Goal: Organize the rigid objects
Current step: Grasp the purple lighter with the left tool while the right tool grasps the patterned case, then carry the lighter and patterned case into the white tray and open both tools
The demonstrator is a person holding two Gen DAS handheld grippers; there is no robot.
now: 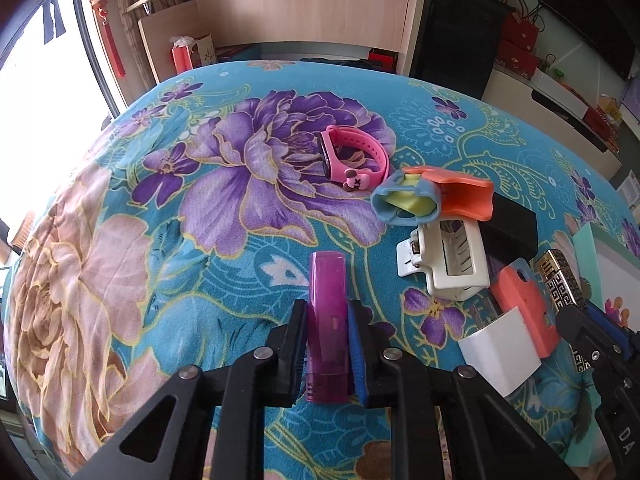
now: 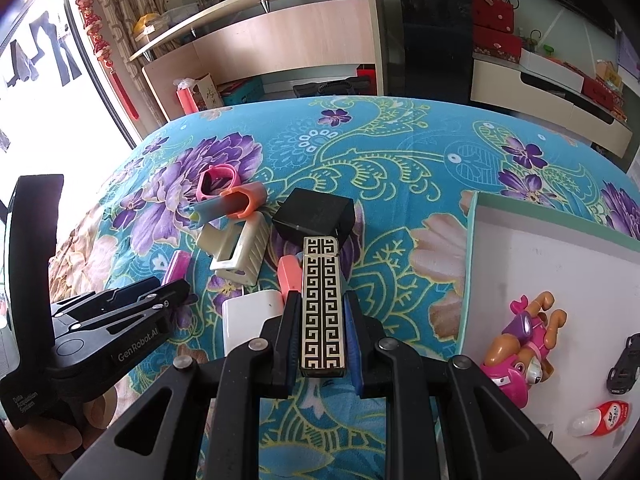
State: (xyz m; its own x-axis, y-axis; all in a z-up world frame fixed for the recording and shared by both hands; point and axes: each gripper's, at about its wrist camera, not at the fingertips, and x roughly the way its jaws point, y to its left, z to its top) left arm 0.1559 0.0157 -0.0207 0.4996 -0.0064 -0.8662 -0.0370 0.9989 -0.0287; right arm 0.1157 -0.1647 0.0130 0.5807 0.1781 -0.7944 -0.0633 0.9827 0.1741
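Left hand-held gripper (image 1: 327, 344) clamped on the purple tube (image 1: 326, 320), low on the floral cloth (image 1: 160, 240); right hand-held gripper (image 2: 320, 336) clamped on the patterned lighter (image 2: 322, 304), beside the tray (image 2: 540, 264). Both look light, stiff, slick; mid-body grips on flat sides suit.

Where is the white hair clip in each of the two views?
Left wrist: hair clip right of centre, just below the blue-and-orange tubes.
Right wrist: hair clip left of centre, below the same tubes.
Shared landmark: pink watch behind the tubes.
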